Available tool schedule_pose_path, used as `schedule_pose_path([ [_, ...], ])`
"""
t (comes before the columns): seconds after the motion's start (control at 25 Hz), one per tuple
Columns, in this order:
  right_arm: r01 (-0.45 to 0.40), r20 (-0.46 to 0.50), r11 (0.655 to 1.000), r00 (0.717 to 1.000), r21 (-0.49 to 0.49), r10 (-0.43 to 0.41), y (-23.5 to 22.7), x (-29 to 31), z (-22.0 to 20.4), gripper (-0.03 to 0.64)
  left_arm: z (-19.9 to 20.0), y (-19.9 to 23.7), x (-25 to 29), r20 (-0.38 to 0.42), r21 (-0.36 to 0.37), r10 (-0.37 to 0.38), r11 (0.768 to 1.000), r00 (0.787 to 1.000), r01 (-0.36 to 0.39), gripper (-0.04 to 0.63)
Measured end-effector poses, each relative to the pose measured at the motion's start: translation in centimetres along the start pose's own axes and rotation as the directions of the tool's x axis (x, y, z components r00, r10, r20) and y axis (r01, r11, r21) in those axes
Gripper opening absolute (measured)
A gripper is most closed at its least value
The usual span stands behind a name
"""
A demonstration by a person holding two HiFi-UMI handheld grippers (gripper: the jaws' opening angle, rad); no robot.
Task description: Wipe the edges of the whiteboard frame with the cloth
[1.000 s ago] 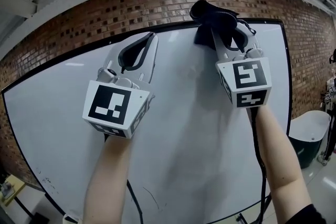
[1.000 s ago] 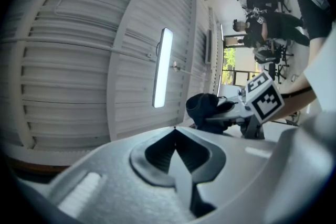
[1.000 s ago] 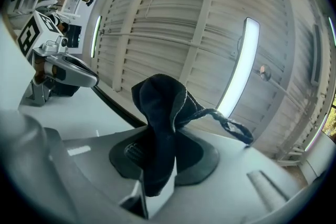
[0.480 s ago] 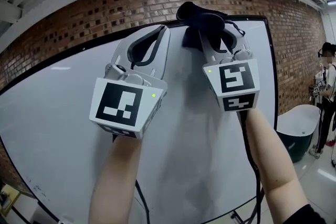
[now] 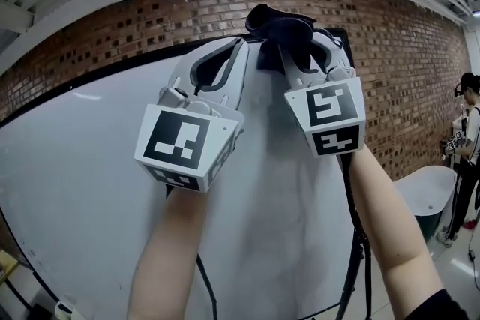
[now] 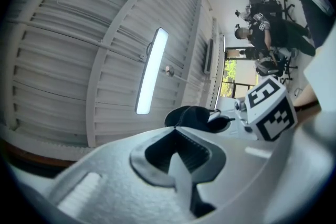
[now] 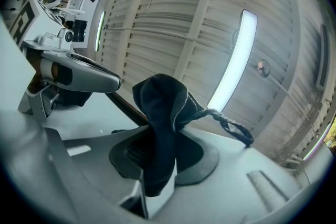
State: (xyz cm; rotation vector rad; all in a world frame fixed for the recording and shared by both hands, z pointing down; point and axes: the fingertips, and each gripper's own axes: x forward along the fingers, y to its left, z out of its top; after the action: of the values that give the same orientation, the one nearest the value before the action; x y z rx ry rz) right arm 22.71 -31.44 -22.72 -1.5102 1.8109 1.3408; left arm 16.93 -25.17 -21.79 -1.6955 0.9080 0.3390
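Right gripper pinches dark cloth against the top edge of the whiteboard frame; left gripper, pressed together on nothing, just left of the cloth.

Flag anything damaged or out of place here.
Nothing serious. The cloth is bunched in the right gripper, with a loose cord loop trailing off it. The left gripper is shut and empty. The visible whiteboard frame looks intact.

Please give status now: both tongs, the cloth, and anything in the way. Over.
Right tongs shut on cloth. Left tongs shut, empty, close beside. Cloth at whiteboard frame top edge, near its right corner. No obstacle seen there.
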Motion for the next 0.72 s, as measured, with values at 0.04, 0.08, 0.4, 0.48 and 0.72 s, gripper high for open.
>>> schedule_pose_path([
  [0.04, -0.001, 0.001, 1.0, 1.0, -0.011, 0.001, -0.8, -0.2, -0.4, 0.081, 0.0, -0.7, 0.8, 0.002, -0.003, -0.001, 1.0, 1.0, 0.001, 0.004],
  [0.08, -0.001, 0.002, 1.0, 1.0, -0.019, 0.001, -1.6, -0.4, -0.8, 0.081, 0.0, -1.5, 1.5, 0.001, -0.007, -0.001, 1.0, 1.0, 0.001, 0.005],
  [0.4, 0.019, -0.007, 0.998, 1.0, -0.056, -0.019, -7.2, -2.0, -3.8, 0.081, -1.7, -6.3, 6.2, -0.019, -0.016, -0.03, 0.999, 0.999, 0.029, 0.004],
  [0.48, 0.015, -0.006, 0.999, 1.0, -0.036, -0.015, -8.0, -2.0, -4.5, 0.081, -1.3, -7.2, 7.3, -0.038, 0.005, -0.036, 0.999, 0.999, 0.036, 0.004],
  [0.72, 0.036, 0.001, 0.999, 0.999, -0.014, -0.036, -11.6, -2.7, -5.5, 0.081, 0.1, -10.0, 9.8, -0.014, -0.032, -0.028, 0.999, 1.0, 0.027, 0.005],
])
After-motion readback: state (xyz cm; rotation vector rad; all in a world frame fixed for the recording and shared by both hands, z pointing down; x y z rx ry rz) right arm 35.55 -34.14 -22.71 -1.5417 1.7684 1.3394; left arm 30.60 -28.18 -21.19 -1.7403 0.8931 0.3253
